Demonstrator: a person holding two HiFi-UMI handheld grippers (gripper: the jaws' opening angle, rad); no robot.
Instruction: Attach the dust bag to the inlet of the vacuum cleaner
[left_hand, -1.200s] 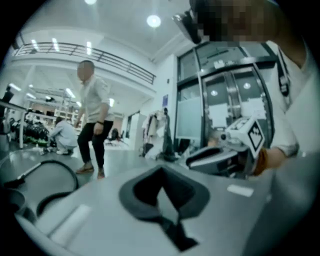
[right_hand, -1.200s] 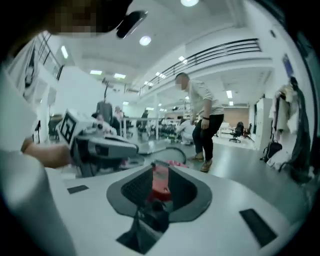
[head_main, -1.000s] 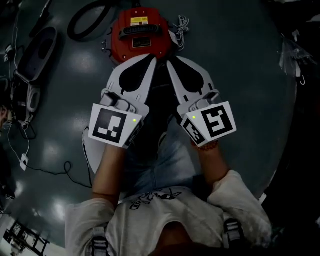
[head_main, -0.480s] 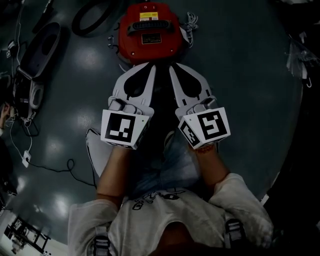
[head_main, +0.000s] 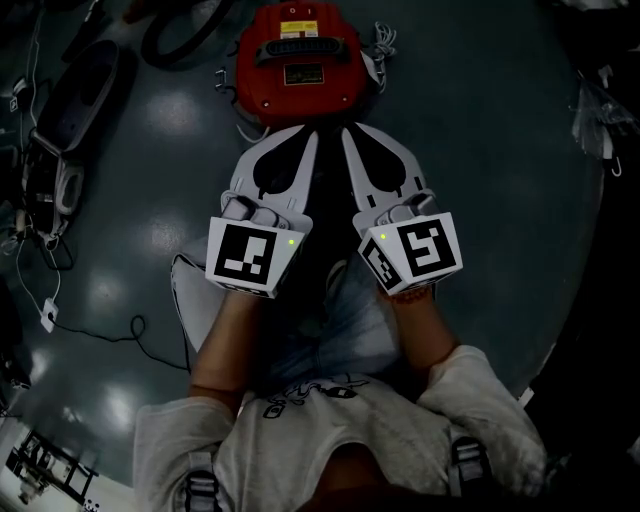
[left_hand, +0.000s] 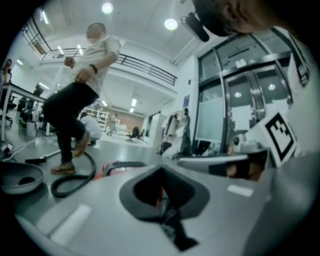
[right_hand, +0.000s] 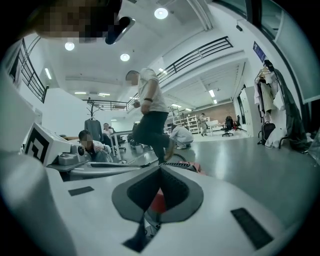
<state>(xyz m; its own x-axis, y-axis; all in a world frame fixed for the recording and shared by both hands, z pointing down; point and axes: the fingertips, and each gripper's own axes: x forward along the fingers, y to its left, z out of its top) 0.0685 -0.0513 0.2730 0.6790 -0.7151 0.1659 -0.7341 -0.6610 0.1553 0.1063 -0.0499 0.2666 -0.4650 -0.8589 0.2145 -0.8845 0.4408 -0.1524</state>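
Note:
The red vacuum cleaner (head_main: 298, 65) stands on the floor at the top of the head view, with a black handle and a yellow label on its lid. My left gripper (head_main: 312, 133) and right gripper (head_main: 350, 133) lie side by side just short of it, both pointing at it, both shut and holding nothing. In the left gripper view the shut jaws (left_hand: 161, 169) point at the vacuum cleaner (left_hand: 117, 165). The right gripper (right_hand: 160, 168) looks the same, with the vacuum cleaner (right_hand: 192, 166) beyond it. A pale flat thing (head_main: 184, 300) by my left forearm may be the dust bag.
A black hose (head_main: 175, 35) coils left of the vacuum cleaner, and a white cord (head_main: 379, 52) lies at its right. A grey housing (head_main: 75, 100) and loose cables (head_main: 60, 320) lie at the left. A person (left_hand: 75, 95) walks beyond the hose, and others sit further off.
Both grippers have sunk a little towards the floor and sit slightly further from the vacuum cleaner in the head view. Over the last half second they have barely moved.

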